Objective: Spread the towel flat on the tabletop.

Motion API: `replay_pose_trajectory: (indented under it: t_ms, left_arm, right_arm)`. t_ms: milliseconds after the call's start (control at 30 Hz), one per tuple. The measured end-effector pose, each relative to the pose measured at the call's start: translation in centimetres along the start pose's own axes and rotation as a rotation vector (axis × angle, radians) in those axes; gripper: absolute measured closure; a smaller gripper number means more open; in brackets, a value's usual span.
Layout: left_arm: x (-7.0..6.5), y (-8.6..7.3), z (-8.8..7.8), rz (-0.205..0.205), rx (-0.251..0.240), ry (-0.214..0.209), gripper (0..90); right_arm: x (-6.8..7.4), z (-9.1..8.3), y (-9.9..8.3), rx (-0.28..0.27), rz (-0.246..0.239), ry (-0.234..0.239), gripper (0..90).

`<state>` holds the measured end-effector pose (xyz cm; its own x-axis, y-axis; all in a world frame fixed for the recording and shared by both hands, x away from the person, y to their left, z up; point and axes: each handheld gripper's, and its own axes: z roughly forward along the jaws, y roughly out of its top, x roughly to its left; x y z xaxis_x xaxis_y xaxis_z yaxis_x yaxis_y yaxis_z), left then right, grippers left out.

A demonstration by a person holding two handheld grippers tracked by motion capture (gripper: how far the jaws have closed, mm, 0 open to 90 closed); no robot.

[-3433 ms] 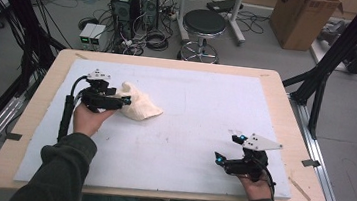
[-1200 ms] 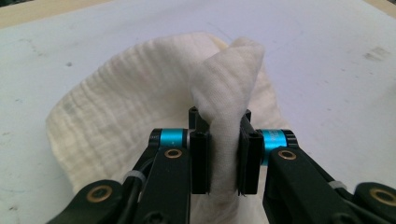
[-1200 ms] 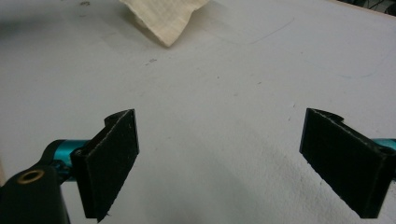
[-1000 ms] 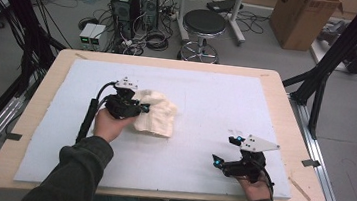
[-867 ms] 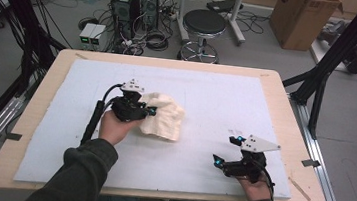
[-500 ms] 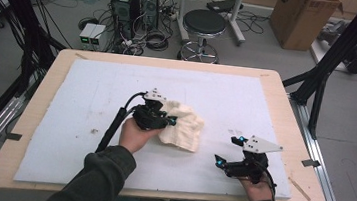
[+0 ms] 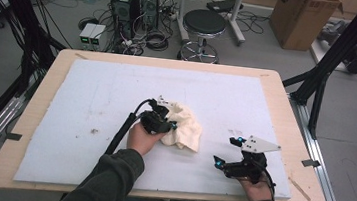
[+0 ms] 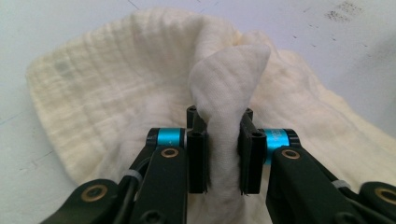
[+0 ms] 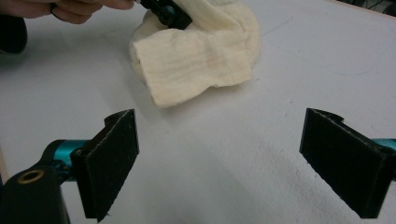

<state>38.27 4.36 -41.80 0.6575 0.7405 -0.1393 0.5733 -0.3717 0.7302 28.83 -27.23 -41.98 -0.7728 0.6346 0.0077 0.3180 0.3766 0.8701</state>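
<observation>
The cream, crumpled gauze cloth [image 8: 140, 93] looks light and limp — best pinched at a raised fold, as the left gripper [image 8: 223, 154] does, though its jaws have just been easing apart; the right gripper [image 9: 224, 158] gapes empty.

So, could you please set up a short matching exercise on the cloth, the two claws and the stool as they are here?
Things:
1. cloth
2. left claw
3. right claw
4. stool

States or places:
a. jaws wide apart over bare white mat
b. on the floor beyond the table's far edge
c. bunched on the white mat, cream-coloured
d. jaws on either side of a raised fold of cloth

Pairs: 1-c, 2-d, 3-a, 4-b
</observation>
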Motion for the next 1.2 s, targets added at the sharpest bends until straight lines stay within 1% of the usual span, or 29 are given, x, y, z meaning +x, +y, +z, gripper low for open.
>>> replay_pose_trajectory:
  t_ms: [33, 67, 100, 133, 200, 267, 333, 400, 433, 500, 533, 567, 600, 633, 667, 700, 733, 767, 833, 867, 933, 967, 1000, 1033, 1067, 1100, 1133, 1167, 1200]
  left_arm:
    - [0.1, 0.0, 0.0, 0.002, -0.003, -0.001, 73.2]
    - [0.1, 0.0, -0.1, 0.0, -0.008, -0.008, 70.0]
    - [0.1, 0.1, -0.3, 0.0, -0.025, -0.019, 64.9]
    - [0.1, 0.2, -0.6, 0.008, -0.035, -0.034, 58.4]
    - [0.2, 0.4, -1.4, 0.012, -0.065, -0.051, 50.9]
    - [0.2, 0.5, -2.4, 0.012, -0.097, -0.058, 42.3]
    - [0.5, 0.4, -3.5, 0.02, -0.124, -0.066, 40.5]
    - [1.0, 0.0, -4.7, 0.018, -0.15, -0.069, 39.2]
    - [1.2, -0.2, -5.1, 0.023, -0.154, -0.069, 39.1]
    - [1.8, -0.8, -6.1, 0.017, -0.174, -0.065, 39.0]
    - [2.1, -1.2, -6.5, 0.014, -0.177, -0.062, 39.2]
    - [2.5, -1.7, -6.8, 0.002, -0.183, -0.055, 39.3]
    - [2.8, -1.9, -7.0, -0.001, -0.183, -0.054, 40.0]
    - [3.1, -2.4, -7.3, 0.002, -0.175, -0.062, 42.4]
    - [3.3, -2.6, -7.4, 0.004, -0.174, -0.066, 46.0]
    - [3.6, -3.0, -7.6, -0.013, -0.18, -0.074, 46.8]
    - [3.8, -3.2, -7.7, -0.011, -0.174, -0.077, 47.1]
    - [3.9, -3.5, -7.8, -0.005, -0.168, -0.083, 48.0]
    - [4.0, -3.7, -7.8, -0.006, -0.169, -0.081, 50.6]
    - [4.1, -3.8, -7.7, 0.001, -0.155, -0.086, 51.0]
    - [4.0, -3.9, -7.6, 0.016, -0.139, -0.092, 51.9]
    - [3.9, -3.9, -7.6, 0.024, -0.137, -0.098, 53.0]
    - [3.9, -3.9, -7.5, 0.03, -0.138, -0.101, 53.5]
    - [3.8, -3.9, -7.5, 0.03, -0.142, -0.106, 54.3]
    - [3.8, -4.0, -7.5, 0.029, -0.145, -0.111, 54.3]
    - [3.7, -4.0, -7.4, 0.032, -0.143, -0.119, 54.5]
    - [3.7, -4.0, -7.4, 0.036, -0.143, -0.12, 54.5]
    - [3.7, -4.0, -7.3, 0.038, -0.139, -0.122, 54.8]
    - [3.7, -4.0, -7.2, 0.041, -0.132, -0.125, 55.0]
  right_arm:
    - [0.0, 0.1, 0.0, 0.001, -0.003, 0.002, 11.1]
    - [0.0, 0.2, 0.1, 0.002, -0.004, 0.007, 11.1]
    - [0.1, 0.3, 0.1, 0.004, -0.007, 0.01, 11.0]
    - [0.2, 0.4, 0.2, 0.007, -0.007, 0.014, 11.1]
    - [0.2, 0.6, 0.3, 0.011, -0.011, 0.021, 11.1]
    - [0.4, 1.0, 0.4, 0.018, -0.01, 0.043, 11.1]
    - [0.5, 1.5, 0.7, 0.026, -0.008, 0.067, 11.3]
    - [0.6, 1.9, 1.1, 0.032, -0.014, 0.089, 12.4]
    - [0.7, 2.3, 1.4, 0.04, -0.018, 0.111, 16.0]
    - [0.9, 2.8, 1.8, 0.044, -0.032, 0.129, 17.1]
    - [1.0, 3.1, 2.1, 0.049, -0.042, 0.131, 17.9]
    - [1.1, 3.4, 2.4, 0.056, -0.041, 0.14, 21.2]
    - [1.1, 3.9, 2.6, 0.058, -0.052, 0.156, 25.5]
    - [1.0, 4.2, 2.8, 0.06, -0.056, 0.158, 27.3]
    - [1.0, 4.7, 3.0, 0.077, -0.054, 0.165, 30.5]
    - [0.9, 5.0, 3.1, 0.085, -0.055, 0.175, 34.7]
    - [0.7, 5.5, 3.2, 0.1, -0.048, 0.185, 38.1]
    - [0.6, 6.0, 3.3, 0.106, -0.054, 0.186, 39.8]
    - [0.4, 6.9, 3.3, 0.131, -0.045, 0.203, 45.7]
    - [0.3, 7.2, 3.3, 0.14, -0.05, 0.203, 47.9]
    - [0.2, 7.9, 3.2, 0.18, -0.052, 0.211, 53.2]
    - [0.2, 8.3, 3.1, 0.206, -0.051, 0.217, 58.2]
    - [0.1, 8.6, 3.0, 0.222, -0.063, 0.227, 62.3]
    - [0.2, 8.9, 2.9, 0.261, -0.078, 0.231, 72.4]
    - [0.2, 8.9, 2.9, 0.261, -0.078, 0.231, 72.4]
    - [0.4, 9.0, 2.8, 0.267, -0.095, 0.248, 83.2]
    - [0.4, 9.0, 2.8, 0.267, -0.095, 0.248, 83.2]
    - [0.4, 9.1, 2.8, 0.268, -0.105, 0.247, 85.7]
    - [0.3, 9.0, 2.8, 0.271, -0.109, 0.256, 88.4]
